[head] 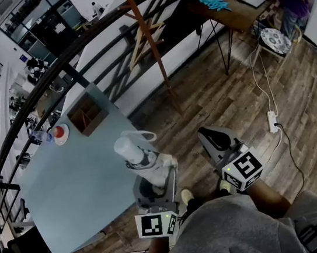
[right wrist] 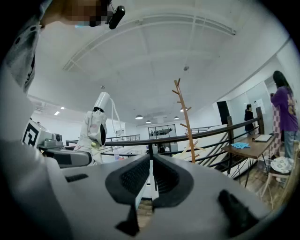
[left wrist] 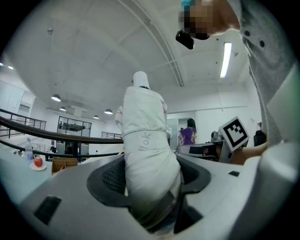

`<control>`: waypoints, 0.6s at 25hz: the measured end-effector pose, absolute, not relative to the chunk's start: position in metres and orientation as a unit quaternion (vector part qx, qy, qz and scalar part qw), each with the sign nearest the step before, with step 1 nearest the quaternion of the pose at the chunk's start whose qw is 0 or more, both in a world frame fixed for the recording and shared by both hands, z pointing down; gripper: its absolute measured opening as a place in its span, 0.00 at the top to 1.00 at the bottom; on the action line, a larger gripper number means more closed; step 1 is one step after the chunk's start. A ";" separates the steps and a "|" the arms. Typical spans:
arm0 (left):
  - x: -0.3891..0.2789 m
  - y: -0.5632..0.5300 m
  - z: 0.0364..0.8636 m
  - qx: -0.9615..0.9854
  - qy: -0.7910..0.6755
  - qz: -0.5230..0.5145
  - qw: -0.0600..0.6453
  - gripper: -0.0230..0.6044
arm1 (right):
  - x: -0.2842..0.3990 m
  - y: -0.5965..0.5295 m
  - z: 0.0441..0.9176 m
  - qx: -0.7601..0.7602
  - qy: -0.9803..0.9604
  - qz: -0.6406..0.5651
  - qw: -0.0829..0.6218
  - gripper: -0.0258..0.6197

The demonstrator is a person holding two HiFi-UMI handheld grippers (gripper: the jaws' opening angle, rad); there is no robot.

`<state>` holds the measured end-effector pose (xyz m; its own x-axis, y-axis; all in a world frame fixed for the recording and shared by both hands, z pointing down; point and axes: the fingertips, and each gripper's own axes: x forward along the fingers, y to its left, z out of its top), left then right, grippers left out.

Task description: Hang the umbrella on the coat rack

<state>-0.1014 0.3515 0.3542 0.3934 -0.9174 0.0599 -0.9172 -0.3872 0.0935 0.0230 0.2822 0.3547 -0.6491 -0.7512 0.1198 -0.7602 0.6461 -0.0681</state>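
Observation:
My left gripper is shut on a folded white umbrella, which stands upright between the pads with its capped end on top. The left gripper view shows the umbrella wedged between the left gripper's dark pads. Its thin white wrist loop hangs near the top. My right gripper is beside it, to the right, shut on nothing. From the right gripper view, the gripper points towards the railing, with the umbrella to its left. The wooden coat rack stands ahead past the table, seen as a branched pole.
A blue-grey table lies on the left with a cardboard box and a red item on a saucer. A black railing runs behind. A wooden desk, a patterned chair and a power strip are on the right. A person in purple stands there.

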 end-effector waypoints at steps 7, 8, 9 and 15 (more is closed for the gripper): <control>-0.154 0.357 0.349 0.838 -0.544 -0.004 0.042 0.51 | -0.044 0.310 0.343 0.420 -0.905 0.052 0.030 0.91; -0.159 0.357 0.347 0.838 -0.544 -0.005 0.039 0.51 | -0.050 0.312 0.342 0.424 -0.904 0.050 0.029 0.91; -0.163 0.356 0.345 0.839 -0.543 -0.008 0.038 0.51 | -0.056 0.313 0.341 0.430 -0.901 0.046 0.028 0.91; -0.179 0.357 0.346 0.854 -0.519 -0.018 0.034 0.51 | -0.067 0.316 0.346 0.469 -0.882 0.048 0.011 0.91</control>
